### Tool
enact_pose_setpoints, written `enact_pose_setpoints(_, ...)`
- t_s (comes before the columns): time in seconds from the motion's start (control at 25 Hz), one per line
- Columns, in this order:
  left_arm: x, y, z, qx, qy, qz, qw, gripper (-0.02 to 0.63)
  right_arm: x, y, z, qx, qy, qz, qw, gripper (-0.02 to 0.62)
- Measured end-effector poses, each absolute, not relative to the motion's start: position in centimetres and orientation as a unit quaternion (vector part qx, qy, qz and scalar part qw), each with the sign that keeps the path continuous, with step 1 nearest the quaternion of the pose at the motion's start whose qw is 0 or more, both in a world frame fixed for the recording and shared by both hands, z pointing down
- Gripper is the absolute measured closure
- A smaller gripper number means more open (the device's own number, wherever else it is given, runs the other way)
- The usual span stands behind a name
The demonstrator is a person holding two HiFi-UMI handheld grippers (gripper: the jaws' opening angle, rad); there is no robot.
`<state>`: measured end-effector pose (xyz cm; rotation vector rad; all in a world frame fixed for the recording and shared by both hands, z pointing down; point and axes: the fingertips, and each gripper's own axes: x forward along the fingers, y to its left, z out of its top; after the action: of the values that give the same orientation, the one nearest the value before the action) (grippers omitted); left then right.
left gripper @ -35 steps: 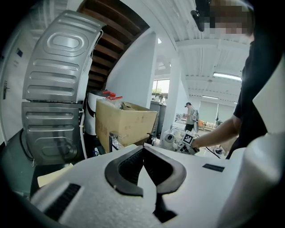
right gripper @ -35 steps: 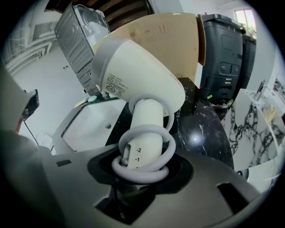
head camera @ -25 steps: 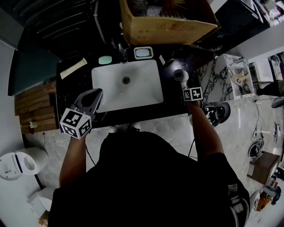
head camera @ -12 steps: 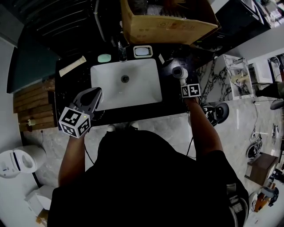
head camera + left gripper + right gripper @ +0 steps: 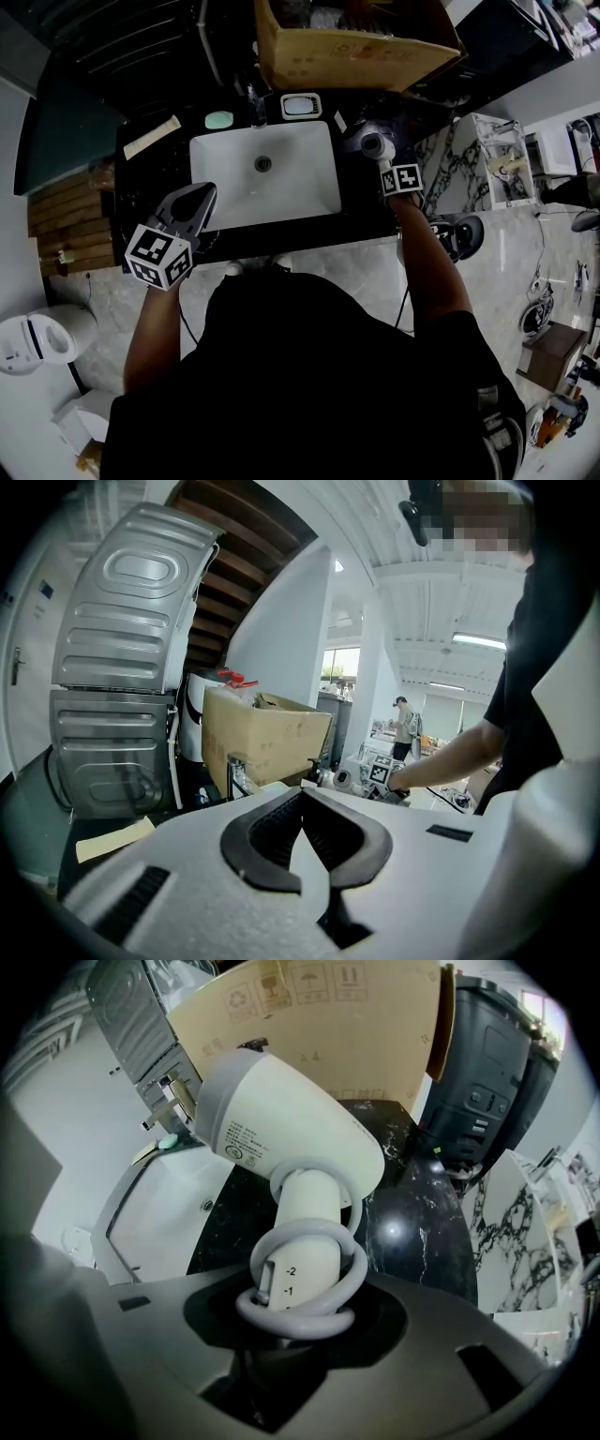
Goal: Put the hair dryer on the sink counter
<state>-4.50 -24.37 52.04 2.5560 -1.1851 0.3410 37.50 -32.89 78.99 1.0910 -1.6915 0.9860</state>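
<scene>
A white hair dryer point(image 5: 281, 1138) with its cord wound round the handle point(image 5: 305, 1283) hangs over the black marble counter point(image 5: 422, 1232) to the right of the white sink point(image 5: 159, 1213). My right gripper point(image 5: 298, 1321) is shut on that handle, the barrel pointing away from me. In the head view the hair dryer point(image 5: 377, 145) sits above the counter's right part point(image 5: 361, 202), just beyond the right gripper point(image 5: 398, 178). My left gripper point(image 5: 192, 202) hovers over the sink's left front corner, its jaws shut with nothing between them point(image 5: 302, 808).
A cardboard box point(image 5: 352, 47) stands behind the sink point(image 5: 267, 169). A tap point(image 5: 253, 98), a green soap point(image 5: 218, 120) and a small framed item point(image 5: 301, 106) line the back rim. A paper strip point(image 5: 150, 138) lies at the left. A dark machine point(image 5: 487, 1082) stands to the right.
My right gripper has carried the hair dryer a little further away over the counter's right side and tipped slightly. The left gripper has stayed where it was.
</scene>
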Motion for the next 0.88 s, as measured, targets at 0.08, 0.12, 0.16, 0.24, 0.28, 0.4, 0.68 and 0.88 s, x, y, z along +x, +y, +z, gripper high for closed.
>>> enact_pose_setpoints(0.08, -4.4, -24.4, 52.1, 0.89, -0.413, 0.119, 0.151, 0.592, 37.5, -33.0, 79.0, 0.434, -0.677, 0.399, 0.442, 0.403)
enact_pose_setpoints(0.12, -4.3, -24.4, 52.1, 0.89, -0.413, 0.119, 0.151, 0.592, 37.5, -33.0, 79.0, 0.432, -0.675, 0.4, 0.445, 0.403)
enact_pose_setpoints(0.16, -4.2, -24.4, 52.1, 0.89, -0.413, 0.119, 0.151, 0.592, 37.5, -33.0, 79.0, 0.431, -0.673, 0.4, 0.448, 0.403)
enact_pose_setpoints(0.24, -4.1, -24.3, 52.1, 0.891, -0.411, 0.119, 0.152, 0.592, 37.6, -33.0, 79.0, 0.43, -0.671, 0.399, 0.453, 0.403)
enact_pose_setpoints(0.28, -4.1, -24.3, 52.1, 0.891, -0.411, 0.119, 0.152, 0.592, 37.6, -33.0, 79.0, 0.429, -0.671, 0.398, 0.455, 0.403)
enact_pose_setpoints(0.4, -4.1, -24.4, 52.1, 0.891, -0.41, 0.12, 0.152, 0.592, 37.6, -33.2, 79.1, 0.427, -0.669, 0.398, 0.46, 0.403)
enact_pose_setpoints(0.68, -4.4, -24.3, 51.9, 0.891, -0.41, 0.12, 0.151, 0.592, 37.7, -33.1, 79.1, 0.423, -0.663, 0.401, 0.469, 0.403)
enact_pose_setpoints(0.88, -5.4, -24.4, 51.8, 0.889, -0.416, 0.121, 0.151, 0.592, 37.4, -33.3, 79.2, 0.423, -0.659, 0.405, 0.473, 0.403)
